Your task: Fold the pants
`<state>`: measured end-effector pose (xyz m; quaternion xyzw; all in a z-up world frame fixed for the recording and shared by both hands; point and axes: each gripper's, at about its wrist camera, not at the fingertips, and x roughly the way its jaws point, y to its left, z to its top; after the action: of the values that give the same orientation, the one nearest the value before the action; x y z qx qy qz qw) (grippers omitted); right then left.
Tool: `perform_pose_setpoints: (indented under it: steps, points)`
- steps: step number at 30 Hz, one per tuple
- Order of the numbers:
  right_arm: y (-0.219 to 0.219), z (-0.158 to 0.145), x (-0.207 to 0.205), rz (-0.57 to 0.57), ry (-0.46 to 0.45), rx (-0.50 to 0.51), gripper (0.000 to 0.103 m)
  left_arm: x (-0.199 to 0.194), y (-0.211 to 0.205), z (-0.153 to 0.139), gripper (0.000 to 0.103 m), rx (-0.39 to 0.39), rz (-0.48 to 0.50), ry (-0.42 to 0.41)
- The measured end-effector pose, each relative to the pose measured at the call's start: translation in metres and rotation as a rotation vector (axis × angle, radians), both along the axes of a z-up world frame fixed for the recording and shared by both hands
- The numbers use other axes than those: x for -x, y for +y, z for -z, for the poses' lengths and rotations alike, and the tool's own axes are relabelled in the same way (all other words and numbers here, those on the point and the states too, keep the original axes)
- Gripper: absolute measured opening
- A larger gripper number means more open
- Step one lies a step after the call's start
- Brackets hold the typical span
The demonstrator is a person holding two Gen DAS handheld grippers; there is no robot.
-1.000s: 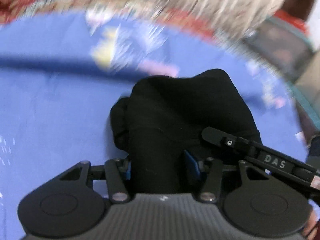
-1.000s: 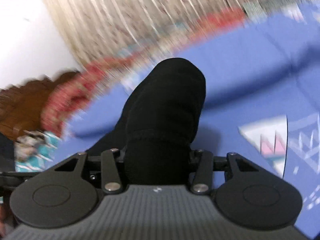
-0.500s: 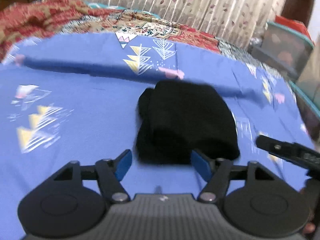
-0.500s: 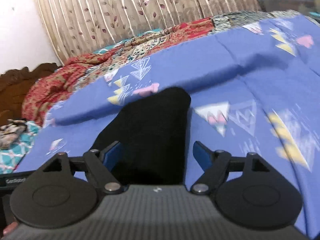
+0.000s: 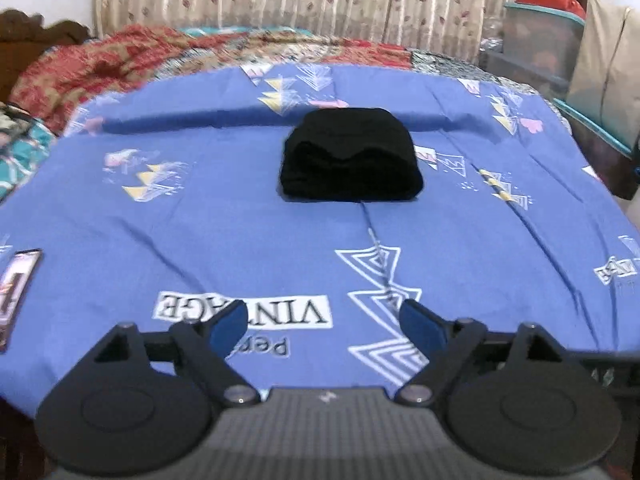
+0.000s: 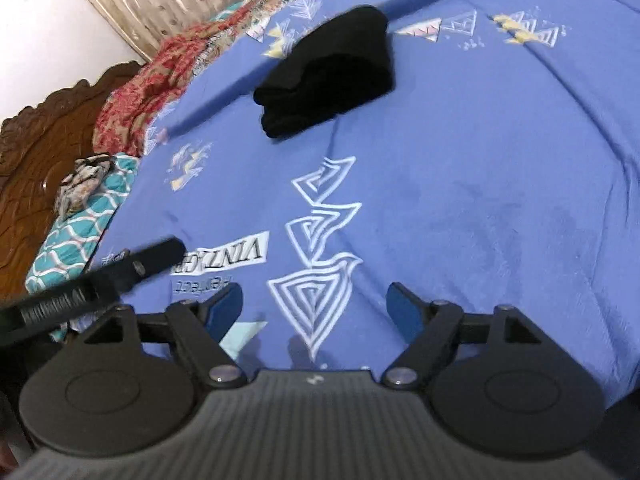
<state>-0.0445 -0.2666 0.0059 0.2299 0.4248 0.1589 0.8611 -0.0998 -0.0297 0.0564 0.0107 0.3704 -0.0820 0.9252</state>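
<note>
From the left wrist camera, I am looking down along the left gripper (image 5: 322, 320) at the blue bedsheet (image 5: 460, 240). Its jaws are opening at this moment, the blue pads are standing wide apart, and nothing is between them, only the printed sheet below. The black pants (image 5: 349, 156) are lying as a compact folded bundle near the far side of the sheet, well apart from my fingers, and they are looking squared and stacked in layers. A phone (image 5: 16, 280) is resting at the left edge of the sheet.

From the right wrist camera, I am seeing the right gripper (image 6: 316, 306) with its jaws spread wide and empty; only bare sheet is showing between the pads. The pants (image 6: 326, 72) are again sitting far ahead, toward the patterned quilt (image 6: 152, 76) and the wooden headboard (image 6: 52, 128). A part of the left gripper (image 6: 96, 280) is crossing the lower left of this view, blurred.

I am judging that the folding itself is finished and the step in hand is the release and retreat. The next move is asking for little: I am thinking only to check that the bundle is holding its shape, and if one layer is slipping, to come back and press it flat gently.
</note>
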Motion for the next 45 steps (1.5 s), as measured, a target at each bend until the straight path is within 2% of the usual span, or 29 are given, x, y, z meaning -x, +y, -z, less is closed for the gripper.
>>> perform_pose_setpoints:
  steps: [7, 9, 11, 27, 45]
  points:
    - [-0.005, -0.006, 0.013, 0.025, -0.028, -0.001, 0.080, 0.011, 0.003, -0.011, 0.090, 0.002, 0.008, -0.034]
    - [-0.005, -0.006, 0.012, 0.035, -0.030, 0.003, 0.080, 0.011, 0.002, -0.011, 0.096, 0.003, 0.004, -0.043]
    - [-0.005, -0.004, 0.013, 0.043, -0.028, 0.009, 0.080, 0.012, 0.002, -0.009, 0.097, -0.003, 0.003, -0.043]
    - [-0.006, 0.024, -0.006, 0.065, 0.067, 0.006, 0.080, -0.002, 0.006, 0.017, 0.100, -0.012, 0.006, 0.039]
    - [-0.005, 0.026, -0.007, 0.065, 0.078, 0.008, 0.080, -0.008, 0.010, 0.024, 0.102, 0.008, 0.003, 0.082]
